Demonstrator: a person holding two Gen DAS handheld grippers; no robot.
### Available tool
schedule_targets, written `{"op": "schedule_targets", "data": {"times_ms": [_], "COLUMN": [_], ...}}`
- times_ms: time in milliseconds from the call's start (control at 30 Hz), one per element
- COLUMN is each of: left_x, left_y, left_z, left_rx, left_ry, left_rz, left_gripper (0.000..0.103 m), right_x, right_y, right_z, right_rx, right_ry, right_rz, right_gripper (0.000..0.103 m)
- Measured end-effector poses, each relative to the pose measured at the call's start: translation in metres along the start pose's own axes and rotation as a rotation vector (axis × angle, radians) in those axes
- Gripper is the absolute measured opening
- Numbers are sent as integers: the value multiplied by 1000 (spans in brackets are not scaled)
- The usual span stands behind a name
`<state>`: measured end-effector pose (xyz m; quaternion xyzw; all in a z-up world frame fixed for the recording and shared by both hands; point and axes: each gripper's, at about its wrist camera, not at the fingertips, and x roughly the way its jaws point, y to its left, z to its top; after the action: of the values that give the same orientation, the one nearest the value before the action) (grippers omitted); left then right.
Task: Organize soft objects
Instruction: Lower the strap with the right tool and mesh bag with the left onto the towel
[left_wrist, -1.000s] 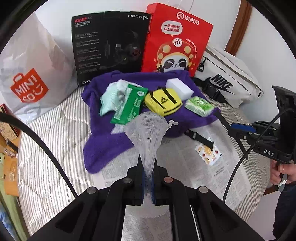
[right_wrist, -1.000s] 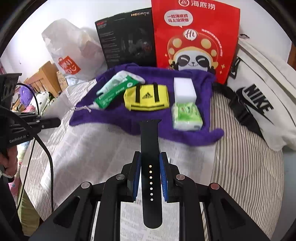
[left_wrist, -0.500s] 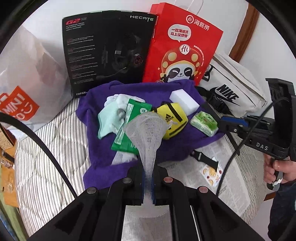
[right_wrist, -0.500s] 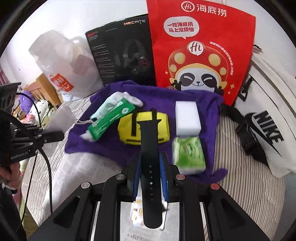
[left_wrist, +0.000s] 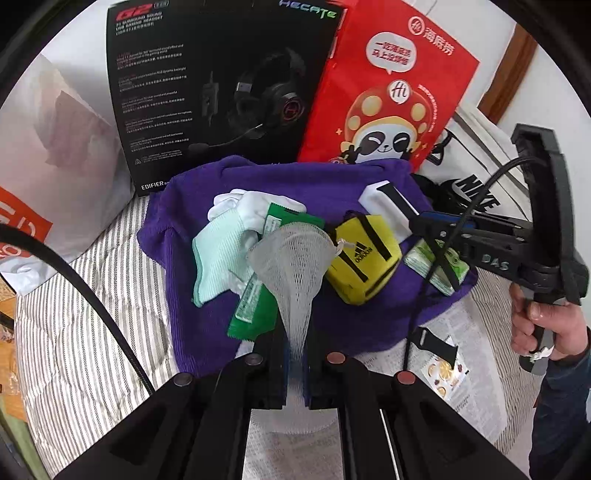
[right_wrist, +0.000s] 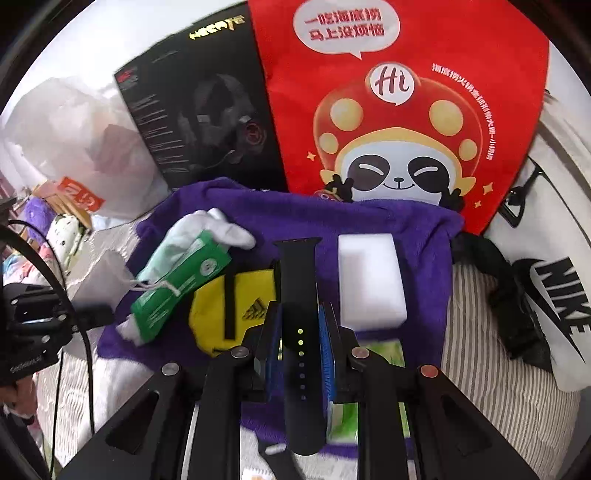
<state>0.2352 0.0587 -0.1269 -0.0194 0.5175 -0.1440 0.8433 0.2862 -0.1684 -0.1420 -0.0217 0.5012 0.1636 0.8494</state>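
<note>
Striped bedding (left_wrist: 85, 332) covers the bed, and a purple towel (left_wrist: 332, 184) is spread on it in front of a black headset box (left_wrist: 221, 92), a red panda bag (left_wrist: 399, 92) and a white Nike bag (right_wrist: 546, 266).

On the towel lie a pale sock (left_wrist: 218, 254), a green packet (left_wrist: 258, 302), a yellow pouch (left_wrist: 364, 262), a white sponge block (right_wrist: 369, 280) and a green tissue pack (left_wrist: 437, 267). Newspaper (left_wrist: 469, 354) lies at the near edge of the towel, with a short black strap piece (left_wrist: 434, 341) and a fruit sticker (left_wrist: 445, 373) on it.

The left hand-held gripper (left_wrist: 295, 365) points forward over the near part of the towel. Its jaws are pressed together on the narrow end of a white mesh pouch (left_wrist: 291, 258), which opens like a fan above the green packet.

The right hand-held gripper (right_wrist: 300, 347) comes in from the right side, low over the towel. Its blue pads (right_wrist: 327, 347) clamp a black watch strap (right_wrist: 299, 280) by the middle, and the strap points to the far side, between the yellow pouch and the sponge block. A bare hand (left_wrist: 546, 325) grips its handle, fingers closed around it.
</note>
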Motion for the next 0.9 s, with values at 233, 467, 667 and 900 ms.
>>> {"op": "schedule_targets", "data": {"times_ms": [233,467,667,900], "left_x": [13,18,26,53], "left_y": [5,7,1,-18], "left_z": [6,11,19,33], "left_rx": [1,4,7,36], "left_ry": [12,14,25,68], "left_rz": [-10,-18,-44,-66], "left_gripper": [6,6,6,6], "right_x": [45,40,22,-14], "right_y": [-6,-10,-7,-17], "right_z": [-3,1,2,-14], "right_rx": [23,20,6,20], "right_ry": [86,61,38,8], "right_rz": [-52,-31,-31,-38], "right_gripper": [20,33,40,43]}}
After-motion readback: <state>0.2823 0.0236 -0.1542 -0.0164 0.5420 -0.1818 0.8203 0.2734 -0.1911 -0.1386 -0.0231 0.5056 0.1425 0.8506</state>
